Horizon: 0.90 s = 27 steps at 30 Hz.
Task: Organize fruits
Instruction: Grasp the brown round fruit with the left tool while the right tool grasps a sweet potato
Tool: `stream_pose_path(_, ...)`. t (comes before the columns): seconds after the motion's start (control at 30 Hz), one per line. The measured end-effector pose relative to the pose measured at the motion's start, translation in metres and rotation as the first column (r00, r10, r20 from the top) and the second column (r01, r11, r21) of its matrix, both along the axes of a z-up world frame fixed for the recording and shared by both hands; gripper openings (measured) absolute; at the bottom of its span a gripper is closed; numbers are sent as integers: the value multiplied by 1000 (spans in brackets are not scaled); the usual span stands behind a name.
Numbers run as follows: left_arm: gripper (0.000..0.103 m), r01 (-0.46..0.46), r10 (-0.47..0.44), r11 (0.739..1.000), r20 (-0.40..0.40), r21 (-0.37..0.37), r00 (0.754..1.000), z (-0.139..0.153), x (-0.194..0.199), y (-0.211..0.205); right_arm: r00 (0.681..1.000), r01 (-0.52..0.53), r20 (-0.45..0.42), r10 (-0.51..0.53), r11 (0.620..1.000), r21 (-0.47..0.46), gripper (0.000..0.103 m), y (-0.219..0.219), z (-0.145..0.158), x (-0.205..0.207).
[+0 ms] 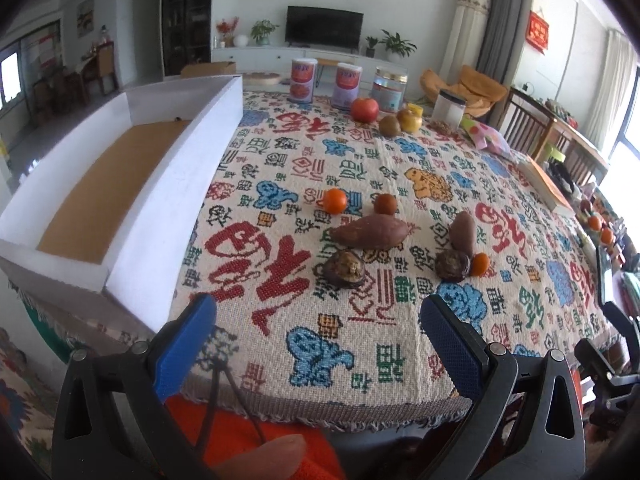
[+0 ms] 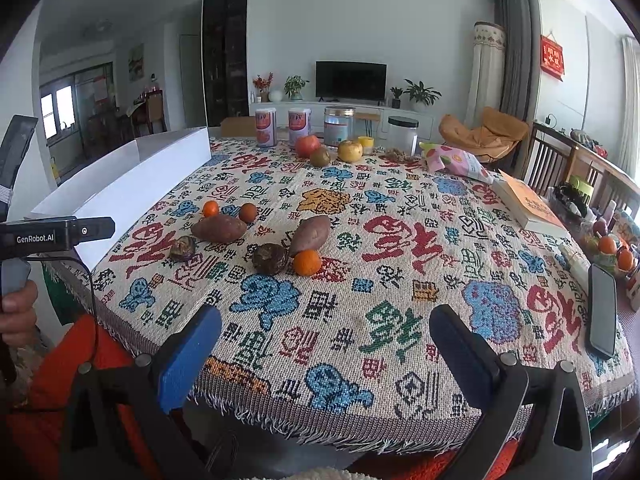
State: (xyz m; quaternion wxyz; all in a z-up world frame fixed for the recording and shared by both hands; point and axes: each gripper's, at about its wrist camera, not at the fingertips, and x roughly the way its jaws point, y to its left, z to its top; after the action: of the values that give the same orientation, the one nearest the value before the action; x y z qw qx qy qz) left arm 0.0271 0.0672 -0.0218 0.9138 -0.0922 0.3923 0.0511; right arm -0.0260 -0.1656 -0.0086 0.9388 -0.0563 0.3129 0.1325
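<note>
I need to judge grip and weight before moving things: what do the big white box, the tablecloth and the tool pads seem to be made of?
White box: likely matte painted board or foam, flat walls, tan cardboard-like floor. Tablecloth: thick woven fabric, visible knit-like texture, fringed edge. Pads on the left tool: blue textured rubber or plastic, dimpled surface.

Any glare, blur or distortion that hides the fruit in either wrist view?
Left wrist view: window blown out at right, table edge bowed by fisheye, sweet potato sharp. Right wrist view: black vignette in the corners, tangerine evenly lit and clear.
</note>
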Motion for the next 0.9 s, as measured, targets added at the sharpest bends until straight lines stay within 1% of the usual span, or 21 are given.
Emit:
stream_pose_path(0.07, 102, 16, -17, 1000, -36, -18, 999, -10, 11, 3, 1000, -5, -9, 5, 1000, 4, 103, 0, -1, 1)
stream_pose_path(0.13, 102, 63, -64, 998, -81, -24, 995, -23, 24, -6, 1000, -13, -12, 13, 1000, 3, 103, 2, -2, 2)
stream_pose_path(0.2, 102, 112, -111, 994, -93, 1, 989, -33, 37, -21, 1000, -23, -9, 23, 1000, -2, 103, 4, -1, 1)
stream_pose_path(0.27, 102, 135, -130, 990, -95, 47, 987, -42, 56, -33, 1000, -27, -3, 27, 1000, -6, 103, 4, 0, -1)
stream_pose_path(0.33, 102, 131, -124, 989, -104, 68, 987, -52, 75, -38, 1000, -22, -1, 22, 1000, -4, 103, 3, 2, -2)
stream_pose_path(0.4, 102, 123, -115, 990, -109, 64, 987, -62, 92, -39, 1000, -11, 0, 11, 1000, 3, 103, -1, 3, -2)
stream_pose_path(0.5, 102, 109, -92, 989, -168, 97, 981, -81, 112, -42, 1000, 5, 4, -5, 1000, 10, 103, -6, 5, -3)
stream_pose_path(0.57, 103, 98, -73, 988, -202, 117, 977, -93, 117, -42, 1000, 11, 5, -11, 1000, 14, 103, -8, 5, -3)
stream_pose_path(0.63, 103, 85, -67, 992, -188, 88, 980, -94, 113, -37, 1000, 14, 2, -14, 1000, 19, 103, -10, 5, -2)
stream_pose_path(0.73, 103, 104, -86, 991, -198, 87, 976, -94, 111, -33, 1000, 14, -5, -14, 1000, 27, 103, -11, 4, 0)
stream_pose_path(0.83, 103, 140, -118, 988, -258, 67, 959, -93, 116, -25, 1000, 10, -15, -9, 999, 35, 103, -12, 2, 2)
stream_pose_path(0.9, 103, 130, -108, 990, -287, 62, 952, -94, 117, -20, 1000, 9, -16, -8, 999, 36, 103, -12, 1, 2)
